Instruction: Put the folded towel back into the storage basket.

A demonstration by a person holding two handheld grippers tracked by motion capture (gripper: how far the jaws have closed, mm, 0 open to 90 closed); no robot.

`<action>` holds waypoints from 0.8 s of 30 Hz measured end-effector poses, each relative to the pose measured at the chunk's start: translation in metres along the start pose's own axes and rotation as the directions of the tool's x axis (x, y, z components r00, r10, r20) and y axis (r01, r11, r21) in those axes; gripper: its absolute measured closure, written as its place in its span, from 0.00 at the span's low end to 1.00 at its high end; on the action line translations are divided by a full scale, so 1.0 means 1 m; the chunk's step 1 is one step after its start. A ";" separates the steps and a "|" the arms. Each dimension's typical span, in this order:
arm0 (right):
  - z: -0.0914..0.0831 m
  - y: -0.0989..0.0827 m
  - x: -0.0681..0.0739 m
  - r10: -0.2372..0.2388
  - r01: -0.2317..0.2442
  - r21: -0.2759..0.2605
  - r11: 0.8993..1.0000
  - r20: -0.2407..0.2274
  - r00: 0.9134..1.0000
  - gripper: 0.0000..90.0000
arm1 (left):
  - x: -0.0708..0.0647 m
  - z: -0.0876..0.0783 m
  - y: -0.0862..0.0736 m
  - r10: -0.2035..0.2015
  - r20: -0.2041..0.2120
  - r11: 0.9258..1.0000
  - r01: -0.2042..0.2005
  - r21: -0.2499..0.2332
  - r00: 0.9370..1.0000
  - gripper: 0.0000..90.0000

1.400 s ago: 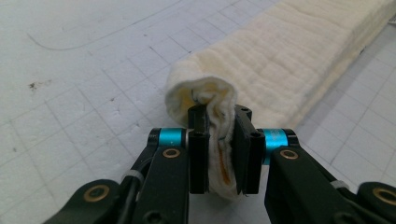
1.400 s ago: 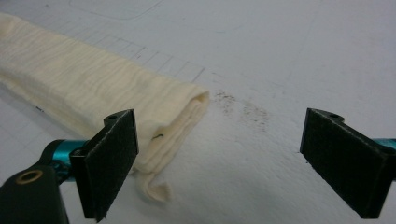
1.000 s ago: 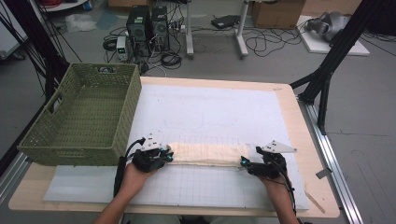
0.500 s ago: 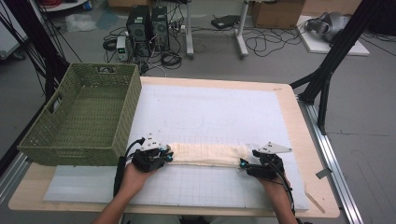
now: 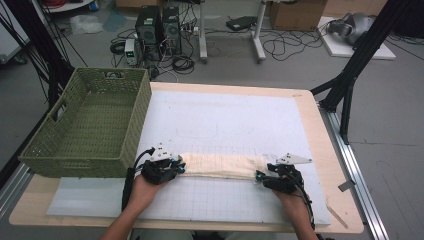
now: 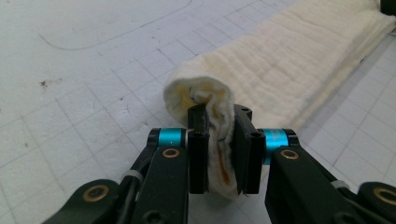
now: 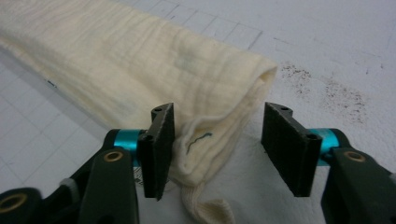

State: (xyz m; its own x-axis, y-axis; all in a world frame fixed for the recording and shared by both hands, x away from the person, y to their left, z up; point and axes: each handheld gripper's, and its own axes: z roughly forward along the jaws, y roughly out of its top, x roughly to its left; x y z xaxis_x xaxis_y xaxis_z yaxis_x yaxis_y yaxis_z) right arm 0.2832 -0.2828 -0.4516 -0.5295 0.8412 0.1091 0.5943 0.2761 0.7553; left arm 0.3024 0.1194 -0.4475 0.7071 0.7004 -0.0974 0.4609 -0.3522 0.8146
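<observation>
A cream cloth (image 5: pixel 220 165), folded into a long strip, lies across the white gridded mat near the front edge. My left gripper (image 5: pixel 176 167) holds its left end. In the left gripper view the pads (image 6: pixel 198 140) are shut on the bunched end of the cloth (image 6: pixel 303 60). My right gripper (image 5: pixel 263 177) is at the strip's right end. Its jaws have just been closing, with the cloth's corner (image 7: pixel 210 135) between them. The left pad (image 7: pixel 159 144) touches the fabric, while the right pad (image 7: pixel 287 147) stands clear of it.
A green woven basket (image 5: pixel 142 107) stands on the table's left side, close behind my left hand. The white mat (image 5: pixel 225 115) covers most of the wooden table (image 5: pixel 312 120). Black stand legs and cables are on the floor beyond and to the right.
Both hands stay where they were and the cloth lies as before. The right gripper's jaws look a little narrower around the cloth's right end.
</observation>
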 end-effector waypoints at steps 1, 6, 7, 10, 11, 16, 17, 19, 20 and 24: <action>0.000 0.000 0.001 -0.005 0.005 -0.002 1.000 -0.007 1.000 0.59 | 0.000 0.000 0.000 0.000 0.000 1.000 0.000 0.000 1.000 0.86; 0.001 0.001 0.006 -0.018 0.018 -0.006 1.000 -0.023 1.000 0.75 | 0.000 0.001 0.000 -0.004 0.001 1.000 0.004 0.001 1.000 0.86; 0.001 0.001 0.007 -0.022 0.022 -0.004 1.000 -0.023 0.999 0.77 | 0.000 0.001 0.000 -0.002 0.001 1.000 0.002 0.001 1.000 0.86; 0.001 0.002 0.010 -0.041 0.040 -0.001 0.999 -0.025 0.999 0.83 | 0.000 0.001 0.000 -0.004 0.001 1.000 0.004 0.001 1.000 0.86; 0.001 0.002 0.010 -0.041 0.041 -0.003 0.999 -0.027 0.999 0.84 | 0.000 0.001 0.000 -0.004 0.001 1.000 0.004 0.000 1.000 0.86; 0.002 0.002 0.008 -0.014 0.014 -0.005 1.000 -0.045 0.999 0.86 | 0.000 0.001 -0.001 -0.005 0.001 1.000 0.005 0.000 1.000 0.86; 0.002 0.002 0.009 -0.013 0.013 -0.005 1.000 -0.044 0.999 0.87 | 0.000 0.001 -0.001 -0.006 0.001 1.000 0.006 -0.001 1.000 0.86; 0.002 0.002 0.009 -0.014 0.014 -0.002 1.000 -0.043 0.999 0.87 | 0.000 0.001 -0.001 -0.005 0.001 1.000 0.005 -0.001 1.000 0.86; 0.002 0.002 0.009 -0.015 0.015 -0.003 1.000 -0.044 0.999 0.87 | 0.000 0.001 -0.001 -0.005 0.000 1.000 0.005 -0.002 1.000 0.86; 0.001 0.003 0.010 -0.016 0.016 -0.002 1.000 -0.042 0.999 0.89 | 0.001 0.000 0.000 -0.003 0.000 1.000 0.003 -0.005 1.000 0.86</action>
State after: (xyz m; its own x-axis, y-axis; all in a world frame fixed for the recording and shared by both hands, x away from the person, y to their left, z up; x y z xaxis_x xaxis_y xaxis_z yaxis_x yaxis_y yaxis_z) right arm 0.2807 -0.2735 -0.4493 -0.5643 0.8162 0.1242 0.5847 0.2889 0.7581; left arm 0.3031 0.1205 -0.4479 0.7059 0.7012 -0.0999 0.4603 -0.3469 0.8172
